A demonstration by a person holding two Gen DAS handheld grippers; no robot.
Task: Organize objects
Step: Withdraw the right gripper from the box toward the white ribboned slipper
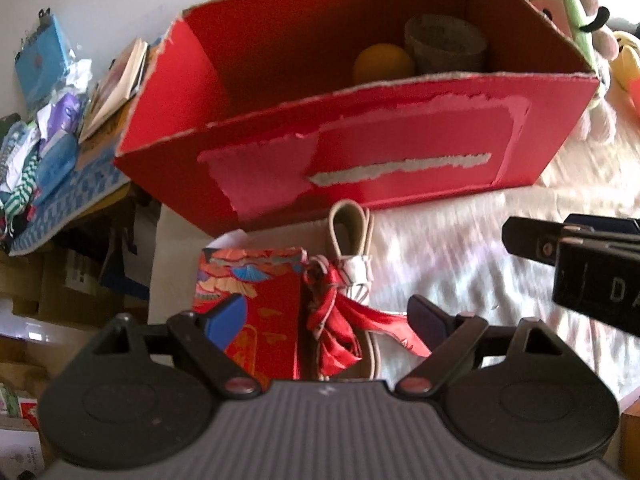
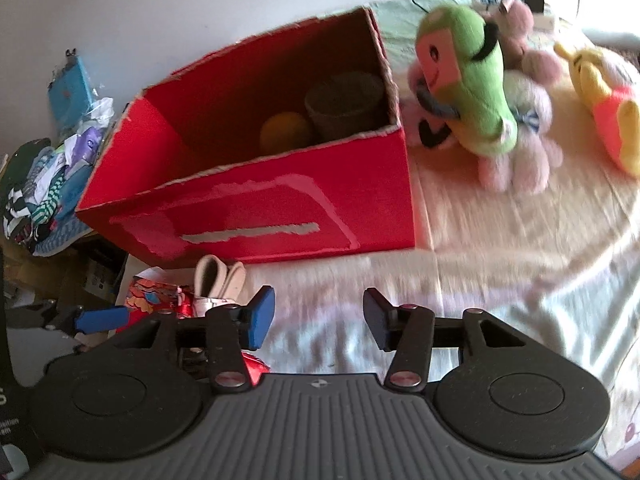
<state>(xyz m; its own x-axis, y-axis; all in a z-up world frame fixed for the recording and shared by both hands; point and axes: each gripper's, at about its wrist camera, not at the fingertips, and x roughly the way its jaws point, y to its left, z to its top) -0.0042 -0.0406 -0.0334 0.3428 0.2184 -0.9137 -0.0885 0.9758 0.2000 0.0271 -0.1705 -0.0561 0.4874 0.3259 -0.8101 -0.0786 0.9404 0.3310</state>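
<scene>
Fingers of the left hand-held gripper [image 1: 326, 318] straddle a red patterned paper bag [image 1: 256, 300] without gripping; right hand-held gripper [image 2: 319, 316] spread, empty, before the red cardboard box [image 2: 256, 216].

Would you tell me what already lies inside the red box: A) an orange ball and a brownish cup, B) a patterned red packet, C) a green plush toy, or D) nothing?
A: inside the red box, an orange ball sits beside a brownish cup.

A plain white wall [image 2: 200, 8] behind, a pale rumpled bedsheet [image 2: 500, 248] below — daylight washing both.
</scene>
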